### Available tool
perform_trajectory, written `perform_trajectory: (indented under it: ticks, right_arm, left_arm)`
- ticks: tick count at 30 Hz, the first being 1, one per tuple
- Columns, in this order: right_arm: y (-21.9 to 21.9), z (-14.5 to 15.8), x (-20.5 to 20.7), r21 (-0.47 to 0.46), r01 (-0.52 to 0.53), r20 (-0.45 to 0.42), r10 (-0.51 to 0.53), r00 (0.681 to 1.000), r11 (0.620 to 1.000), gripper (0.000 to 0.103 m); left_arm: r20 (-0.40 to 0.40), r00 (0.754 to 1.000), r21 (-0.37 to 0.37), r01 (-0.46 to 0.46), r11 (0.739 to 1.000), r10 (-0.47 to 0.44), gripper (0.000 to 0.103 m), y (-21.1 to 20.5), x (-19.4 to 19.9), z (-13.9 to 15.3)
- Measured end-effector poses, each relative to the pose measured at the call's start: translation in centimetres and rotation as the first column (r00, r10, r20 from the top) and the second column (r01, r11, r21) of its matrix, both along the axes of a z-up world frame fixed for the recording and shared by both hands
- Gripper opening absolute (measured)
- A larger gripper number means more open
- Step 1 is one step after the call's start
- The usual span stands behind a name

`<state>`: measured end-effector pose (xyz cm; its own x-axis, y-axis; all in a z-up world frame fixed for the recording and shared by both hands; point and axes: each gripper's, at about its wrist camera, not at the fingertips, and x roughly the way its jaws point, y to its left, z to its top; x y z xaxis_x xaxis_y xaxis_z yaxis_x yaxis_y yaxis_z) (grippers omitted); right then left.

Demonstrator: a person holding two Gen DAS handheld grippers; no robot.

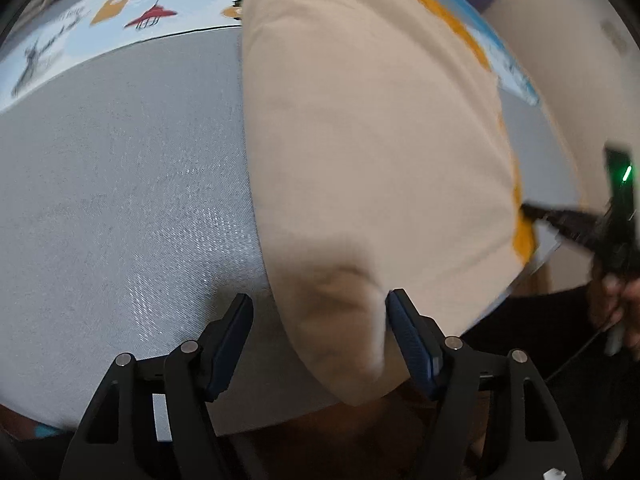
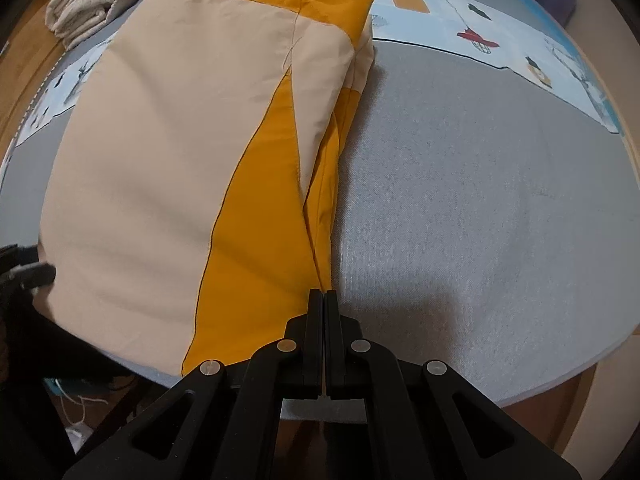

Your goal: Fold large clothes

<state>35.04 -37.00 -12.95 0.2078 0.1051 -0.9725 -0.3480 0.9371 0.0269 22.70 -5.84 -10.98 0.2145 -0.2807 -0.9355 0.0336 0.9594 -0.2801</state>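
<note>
While the right claw (image 2: 324, 294) pinches the garment (image 2: 180, 168) at its 5 o'clock corner on the grey surface (image 2: 480, 220), the left claw (image 1: 320, 312) gapes (corner between, ungripped); it needs to close next.

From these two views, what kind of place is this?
Probably a home, at a table used for folding laundry: a grey cloth with a printed border covers it, a folded beige-and-orange garment lies there, and towels are stacked behind.

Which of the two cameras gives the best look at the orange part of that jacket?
The right wrist view: the garment's orange panel runs sharp down its middle. The left wrist view shows mostly blurred beige cloth, with only an orange sliver along its edge.
</note>
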Motion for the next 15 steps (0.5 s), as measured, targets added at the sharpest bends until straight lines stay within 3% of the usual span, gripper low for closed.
perform_trajectory:
  ticks: [3,7,10,12,13,15]
  right_arm:
    - [0.0,0.3,0.4,0.023,0.032,-0.002,-0.032,0.999,0.999,0.0]
    - [-0.1,0.5,1.0,0.083,0.046,-0.035,-0.043,0.998,0.996,0.003]
    - [0.0,1.4,1.3,0.114,0.032,-0.017,-0.03,0.999,0.993,0.007]
    - [0.1,2.7,1.5,0.111,0.02,0.029,-0.023,0.999,0.994,0.02]
    - [0.1,3.2,1.5,0.116,0.014,0.051,-0.02,0.998,0.993,0.037]
    - [0.3,4.2,2.3,0.148,0.003,0.087,-0.017,0.996,0.989,0.055]
  left_arm:
    - [0.007,0.999,0.034,0.049,0.998,-0.05,0.065,-0.7,-0.1,0.1]
    - [-0.006,1.0,0.008,0.027,1.0,-0.027,0.065,0.4,-0.1,1.3]
    - [0.046,0.999,-0.026,-0.02,0.999,0.021,0.063,2.3,0.4,3.5]
    - [0.082,0.995,-0.057,-0.05,0.997,0.055,0.061,3.9,1.4,4.9]
    - [0.095,0.993,-0.07,-0.063,0.996,0.069,0.061,4.7,1.9,5.1]
    - [0.117,0.99,-0.086,-0.074,0.994,0.083,0.061,6.2,3.9,5.8]
